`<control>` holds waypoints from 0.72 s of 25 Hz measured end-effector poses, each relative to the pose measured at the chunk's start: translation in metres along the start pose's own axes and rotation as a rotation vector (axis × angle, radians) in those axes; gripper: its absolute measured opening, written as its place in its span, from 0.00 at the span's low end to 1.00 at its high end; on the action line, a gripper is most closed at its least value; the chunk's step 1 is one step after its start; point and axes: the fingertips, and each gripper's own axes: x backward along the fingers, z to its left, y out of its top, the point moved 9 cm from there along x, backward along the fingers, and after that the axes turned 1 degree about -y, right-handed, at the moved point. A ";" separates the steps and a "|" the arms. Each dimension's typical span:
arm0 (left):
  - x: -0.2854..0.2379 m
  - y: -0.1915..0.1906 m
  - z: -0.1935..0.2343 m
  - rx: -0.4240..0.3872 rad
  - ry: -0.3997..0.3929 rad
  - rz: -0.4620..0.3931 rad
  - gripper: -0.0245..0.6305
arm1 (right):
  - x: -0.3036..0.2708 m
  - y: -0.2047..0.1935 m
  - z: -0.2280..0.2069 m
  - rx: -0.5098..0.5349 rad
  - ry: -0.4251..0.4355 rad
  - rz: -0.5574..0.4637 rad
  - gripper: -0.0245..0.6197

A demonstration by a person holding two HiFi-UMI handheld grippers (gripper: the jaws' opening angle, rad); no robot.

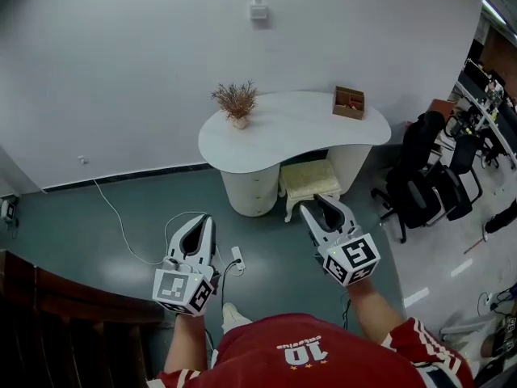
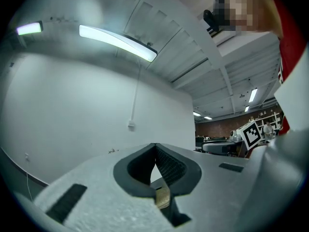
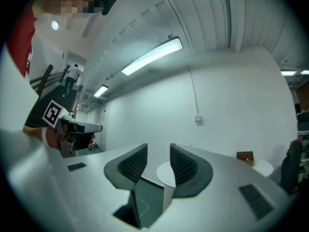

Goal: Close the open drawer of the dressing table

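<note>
The white dressing table (image 1: 295,132) stands against the far wall on a round drawer pedestal (image 1: 249,191). Its drawer fronts are too small here to show which one is open. Both grippers hang in the air well short of it, pointing toward it. My left gripper (image 1: 207,219) is over the floor at the left, its pads meeting at the tips, with nothing in it (image 2: 155,146). My right gripper (image 1: 321,204) is in front of the stool (image 1: 309,180) and stands open and empty (image 3: 158,151). The tabletop (image 3: 166,174) shows through its gap.
A dried plant (image 1: 236,102) and a wooden box (image 1: 348,102) sit on the tabletop. A white cable and power strip (image 1: 235,257) lie on the grey floor. Black office chairs (image 1: 428,186) crowd the right side. Dark wooden furniture (image 1: 56,314) is at the lower left.
</note>
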 end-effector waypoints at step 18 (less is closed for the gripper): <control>-0.019 0.011 -0.036 -0.077 -0.039 -0.037 0.04 | 0.022 0.012 -0.001 0.005 0.065 -0.032 0.14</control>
